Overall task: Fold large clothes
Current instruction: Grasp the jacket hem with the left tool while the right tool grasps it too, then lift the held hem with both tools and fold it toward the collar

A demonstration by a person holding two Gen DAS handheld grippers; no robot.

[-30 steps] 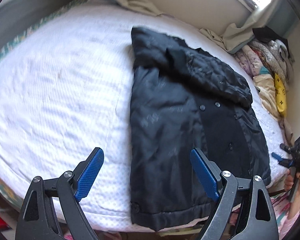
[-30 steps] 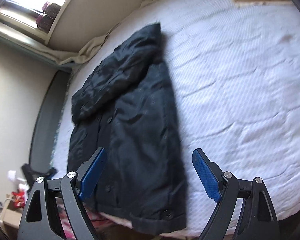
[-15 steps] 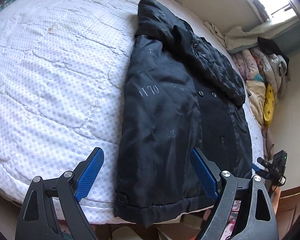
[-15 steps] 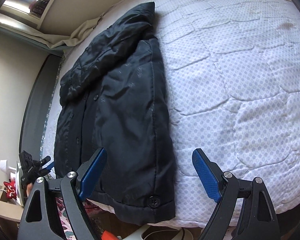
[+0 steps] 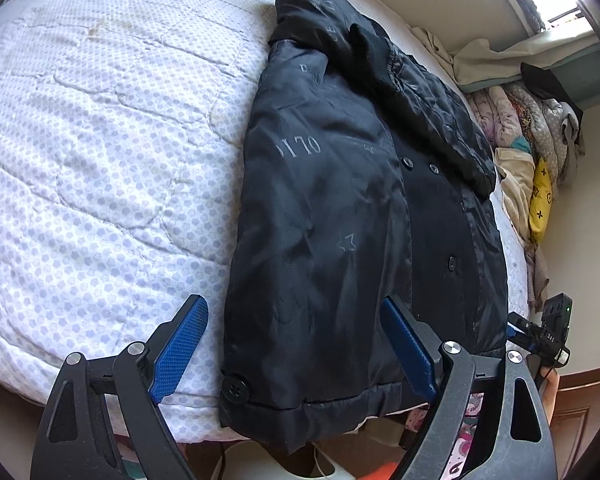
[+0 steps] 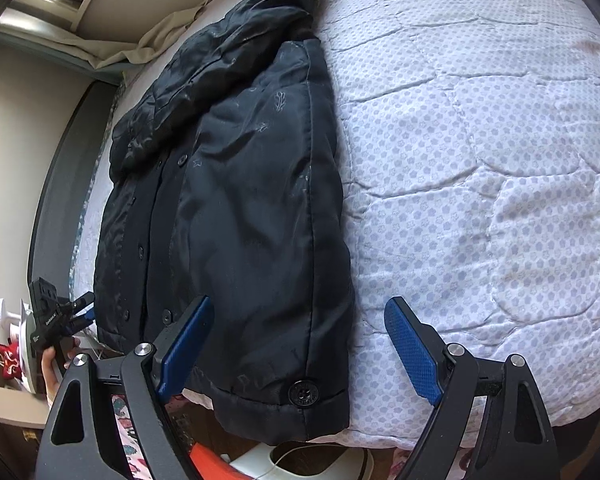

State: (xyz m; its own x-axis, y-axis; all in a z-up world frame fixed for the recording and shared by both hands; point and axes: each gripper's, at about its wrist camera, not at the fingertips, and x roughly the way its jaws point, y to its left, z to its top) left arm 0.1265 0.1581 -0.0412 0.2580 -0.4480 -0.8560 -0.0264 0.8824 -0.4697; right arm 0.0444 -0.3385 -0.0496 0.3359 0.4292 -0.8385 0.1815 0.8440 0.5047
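Jacket: black padded jacket [image 5: 340,216] lying flat on the quilted bedspread [image 5: 100,152], hem at the near edge of the bed and hanging slightly over it, collar end at the far side.
Fold: one side panel is laid over the front, lining up, with faint printed letters and a star showing; a sleeve lies across the far part.
Buttons: a row of small ones runs down the front placket, and there's a big button [image 5: 233,389] on the near hem corner, seen too in the right wrist view [image 6: 303,393].
Left gripper: left gripper [image 5: 296,348] spread wide, blue pads apart, hovering at the near hem; nothing between the fingers but air above the fabric.
Right gripper: right gripper [image 6: 300,346] also wide open, poised over the same hem corner, one pad over the jacket, the other over the bedspread.
Far right, left wrist view: pile of bedding and clothes [image 5: 528,132] against the wall, yellow cushion [image 5: 541,200] tucked in it.
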